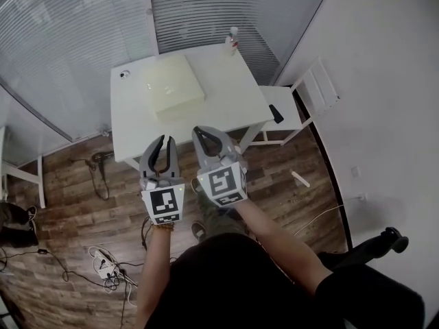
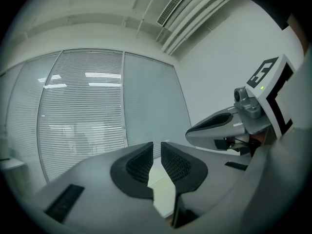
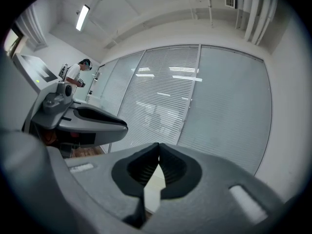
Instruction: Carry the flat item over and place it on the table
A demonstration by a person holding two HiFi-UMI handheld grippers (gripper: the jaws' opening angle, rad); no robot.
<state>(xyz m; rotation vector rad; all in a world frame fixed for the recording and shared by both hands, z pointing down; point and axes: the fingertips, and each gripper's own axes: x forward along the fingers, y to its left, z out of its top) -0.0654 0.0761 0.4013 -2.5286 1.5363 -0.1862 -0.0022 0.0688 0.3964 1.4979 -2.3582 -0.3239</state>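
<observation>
Shut is how the left claw is seen, with only a thin slit left between its pads, and nothing is held in it. The right claw is shut too, with its tips pressed together, and it is empty.

The flat thing, pale and square, is laid on the white table, on its left half, well apart from both claws. The claws are held side by side in front of the table, and part of its near edge is hidden behind them. Through each claw's gap only a pale strip is seen, and what it is cannot be told.

A small bottle is stood at the far edge. A round thing at the far left corner is too small to make out. A white chair is set just beside the table, with a dark thing on it. Wires are spread on the wood floor.
</observation>
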